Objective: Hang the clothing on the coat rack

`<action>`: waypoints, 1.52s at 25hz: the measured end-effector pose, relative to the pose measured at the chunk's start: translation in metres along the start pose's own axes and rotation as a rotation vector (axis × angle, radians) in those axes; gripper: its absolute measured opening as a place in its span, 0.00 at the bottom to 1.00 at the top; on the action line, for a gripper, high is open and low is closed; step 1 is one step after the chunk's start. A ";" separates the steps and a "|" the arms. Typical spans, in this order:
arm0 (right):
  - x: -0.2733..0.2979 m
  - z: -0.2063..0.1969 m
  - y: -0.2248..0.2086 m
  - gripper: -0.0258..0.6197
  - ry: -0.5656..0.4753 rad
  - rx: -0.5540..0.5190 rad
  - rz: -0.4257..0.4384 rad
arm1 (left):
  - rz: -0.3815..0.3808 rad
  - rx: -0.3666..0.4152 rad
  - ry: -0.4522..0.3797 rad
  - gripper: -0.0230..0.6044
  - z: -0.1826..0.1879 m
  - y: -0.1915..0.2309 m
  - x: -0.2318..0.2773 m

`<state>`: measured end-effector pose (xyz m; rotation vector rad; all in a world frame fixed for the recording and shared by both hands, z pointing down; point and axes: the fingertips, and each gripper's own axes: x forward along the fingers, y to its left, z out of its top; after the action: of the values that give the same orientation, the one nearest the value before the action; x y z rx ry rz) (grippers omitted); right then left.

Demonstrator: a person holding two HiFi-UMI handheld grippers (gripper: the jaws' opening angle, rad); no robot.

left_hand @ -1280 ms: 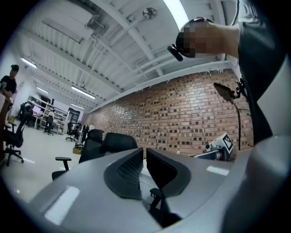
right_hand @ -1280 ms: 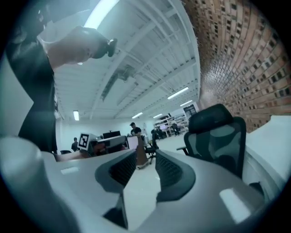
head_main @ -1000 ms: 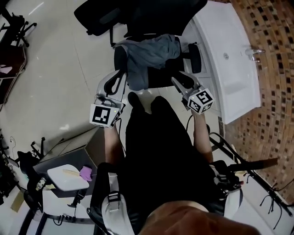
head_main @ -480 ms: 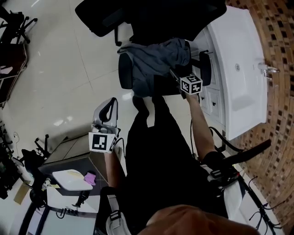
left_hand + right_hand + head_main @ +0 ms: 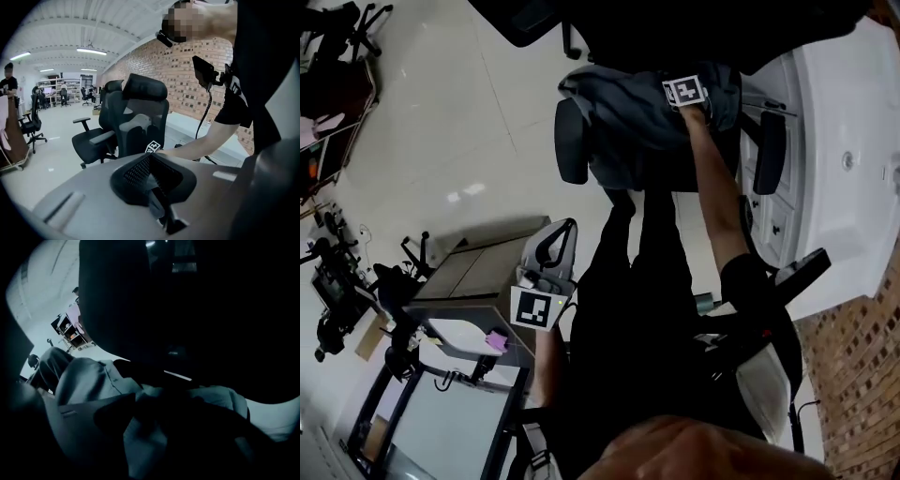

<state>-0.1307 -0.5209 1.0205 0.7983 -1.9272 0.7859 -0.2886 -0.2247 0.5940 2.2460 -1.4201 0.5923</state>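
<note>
Step in hand: pick-up, grip not yet made. The garment (image 5: pixel 628 122), soft crumpled grey cloth, lies on the black padded chair (image 5: pixel 572 141) at twelve o'clock. The right gripper (image 5: pixel 682 94) is above it, jaws just opened wide, cloth between them unpinched. Next: close on a fold. The left gripper (image 5: pixel 555 246), eight o'clock: jaws together, empty. No coat rack in view.

Wide open over the tiled floor (image 5: pixel 441 122), left of the seat (image 5: pixel 647 173). Boxed in at the seat itself: black armrests (image 5: pixel 571 141) on both sides, tall chair back (image 5: pixel 694 33) beyond, grey clothing (image 5: pixel 628 112) heaped between. Tight on the right against the white cabinet (image 5: pixel 853 187). Cluttered lower left by a grey box (image 5: pixel 473 277).
</note>
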 end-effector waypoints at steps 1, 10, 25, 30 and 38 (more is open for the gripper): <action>0.007 -0.004 -0.003 0.35 0.022 0.002 0.002 | -0.008 -0.003 0.016 0.04 -0.003 -0.002 0.008; -0.155 0.024 0.055 0.09 -0.374 0.002 0.089 | -0.030 -0.037 0.047 0.04 -0.036 0.027 0.126; -0.143 -0.107 0.084 0.11 -0.269 -0.014 0.158 | -0.398 0.811 0.674 0.46 -0.206 0.026 0.378; -0.133 -0.115 0.075 0.21 -0.217 0.027 0.198 | -0.449 0.701 0.840 0.15 -0.233 0.033 0.382; -0.143 -0.089 0.072 0.21 -0.266 0.080 0.308 | -0.190 0.158 0.382 0.09 -0.155 0.043 0.321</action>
<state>-0.0864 -0.3774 0.9156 0.6892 -2.3048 0.9860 -0.2228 -0.3920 0.9053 2.1994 -0.9903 1.0322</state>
